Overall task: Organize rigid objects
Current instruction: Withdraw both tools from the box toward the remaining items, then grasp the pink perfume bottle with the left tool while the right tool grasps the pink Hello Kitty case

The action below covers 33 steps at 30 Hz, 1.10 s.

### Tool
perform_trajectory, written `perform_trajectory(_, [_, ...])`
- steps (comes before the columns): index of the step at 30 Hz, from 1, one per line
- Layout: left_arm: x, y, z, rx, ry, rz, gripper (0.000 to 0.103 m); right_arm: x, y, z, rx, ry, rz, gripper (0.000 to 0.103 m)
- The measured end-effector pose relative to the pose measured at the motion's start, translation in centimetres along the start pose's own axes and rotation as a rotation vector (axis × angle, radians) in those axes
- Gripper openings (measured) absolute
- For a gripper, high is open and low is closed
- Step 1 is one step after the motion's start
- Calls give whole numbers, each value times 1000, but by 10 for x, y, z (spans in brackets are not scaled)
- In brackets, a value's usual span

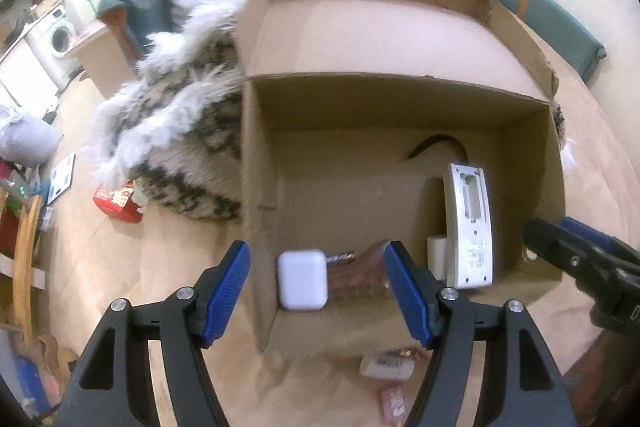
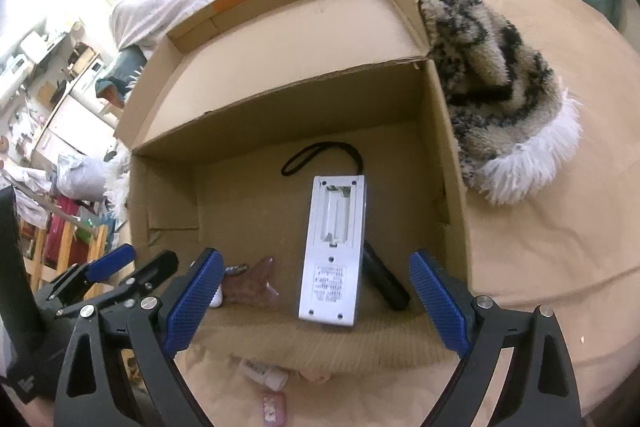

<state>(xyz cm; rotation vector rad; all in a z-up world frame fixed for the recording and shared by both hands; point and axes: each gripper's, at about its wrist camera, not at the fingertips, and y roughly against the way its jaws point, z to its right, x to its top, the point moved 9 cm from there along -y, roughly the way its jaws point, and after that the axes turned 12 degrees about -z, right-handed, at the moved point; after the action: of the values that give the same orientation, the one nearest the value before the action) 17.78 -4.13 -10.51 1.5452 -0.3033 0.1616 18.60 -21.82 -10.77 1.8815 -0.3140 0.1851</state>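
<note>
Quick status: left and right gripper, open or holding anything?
Left gripper: open, empty, above the cardboard box.
Right gripper: open, empty.

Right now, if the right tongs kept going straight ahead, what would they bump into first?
Most likely the white device lying back-up in the cardboard box. It sits right between the open right tongs, though depth is hard to judge.

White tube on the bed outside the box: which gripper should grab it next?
Probably left. The white tube lies just below the left gripper, between its open, empty fingers; in the right wrist view it sits left of the right gripper.
</note>
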Motion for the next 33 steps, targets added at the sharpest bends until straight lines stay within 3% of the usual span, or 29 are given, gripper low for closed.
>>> perform_trajectory(10, [-60,-1,-35,15,83,-57,68,-41,22,4,-15,28,-4,100])
perform_trajectory(14, [-88,-18,-33,-16,92,-137,68,-57,21,11,-22,17,-21,100])
perform_trajectory(22, [-143,-70,11,-169,97,-382,68,-84,-3,25,-15,-26,-122,100])
perform_trajectory(28, [-157,-82,52,-163,22,-402,68,-91,-30,32,95,-139,-226,100])
perform_trajectory(31, [-161,-91,59,-134,20,-409,67,-94,-50,27,120,-152,-296,86])
perform_trajectory(33, [-163,-96,59,-108,31,-411,61,-96,-64,22,115,-139,-344,84])
